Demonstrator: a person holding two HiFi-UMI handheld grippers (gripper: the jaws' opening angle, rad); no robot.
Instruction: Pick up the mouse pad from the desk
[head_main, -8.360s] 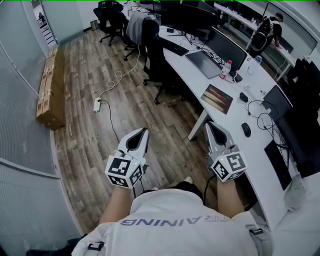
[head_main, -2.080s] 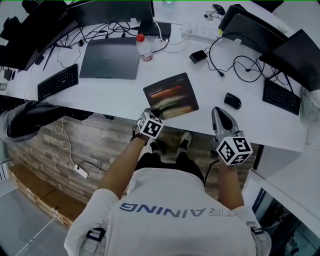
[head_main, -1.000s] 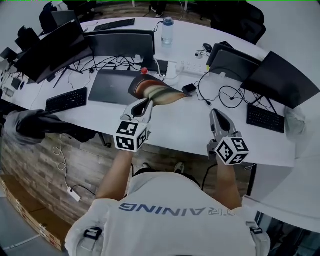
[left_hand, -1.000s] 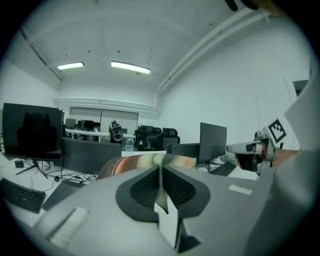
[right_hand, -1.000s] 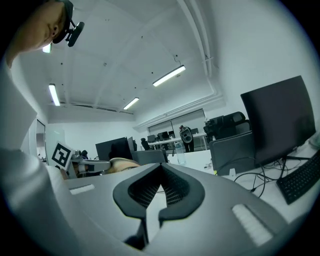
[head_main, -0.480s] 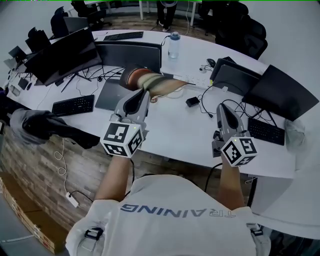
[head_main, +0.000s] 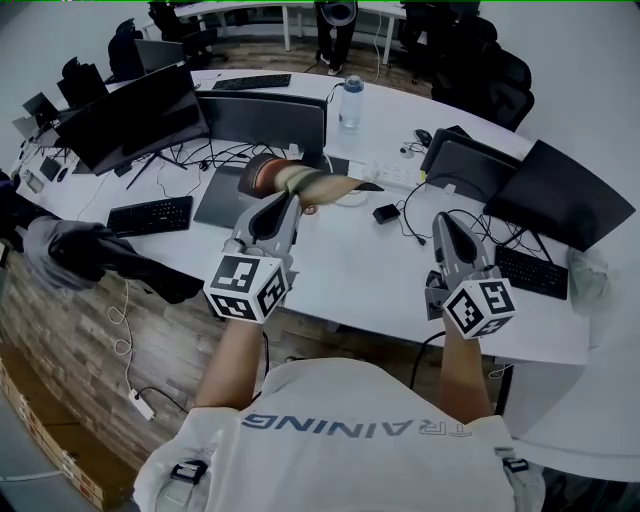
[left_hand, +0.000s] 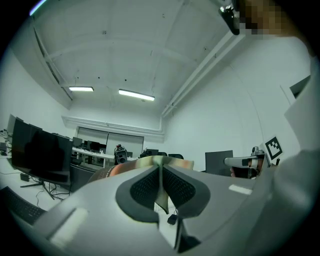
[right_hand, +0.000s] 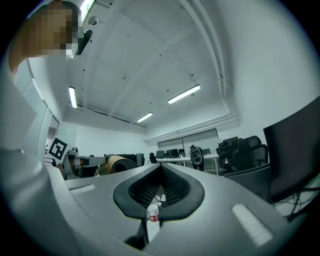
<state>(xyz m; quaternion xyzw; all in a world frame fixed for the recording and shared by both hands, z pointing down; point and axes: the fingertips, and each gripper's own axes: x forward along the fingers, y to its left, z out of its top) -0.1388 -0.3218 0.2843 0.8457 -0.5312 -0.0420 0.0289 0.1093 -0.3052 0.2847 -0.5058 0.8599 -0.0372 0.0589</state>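
Observation:
The mouse pad (head_main: 287, 180), printed in brown, green and cream bands, hangs curled in the air above the white desk (head_main: 345, 270). My left gripper (head_main: 290, 197) is shut on one edge of it. In the left gripper view the pad (left_hand: 170, 161) drapes over both sides of the closed tips of the left gripper (left_hand: 161, 169). My right gripper (head_main: 440, 220) hovers level over the desk's front edge to the right, shut with nothing in it. In the right gripper view the right gripper (right_hand: 161, 166) shows its tips together, and the pad (right_hand: 117, 161) sits far left.
On the desk stand a dark monitor (head_main: 268, 118), a second monitor (head_main: 130, 112), a keyboard (head_main: 150, 213), a water bottle (head_main: 349, 100), a black adapter (head_main: 385, 213) with cables, and another keyboard (head_main: 525, 268). Laptops (head_main: 555, 195) sit at right. A dark jacket (head_main: 85, 255) lies at left.
Both grippers have risen over the last second. The mouse pad has gone up with the left gripper, higher above the desk. Little differs from half a second ago.

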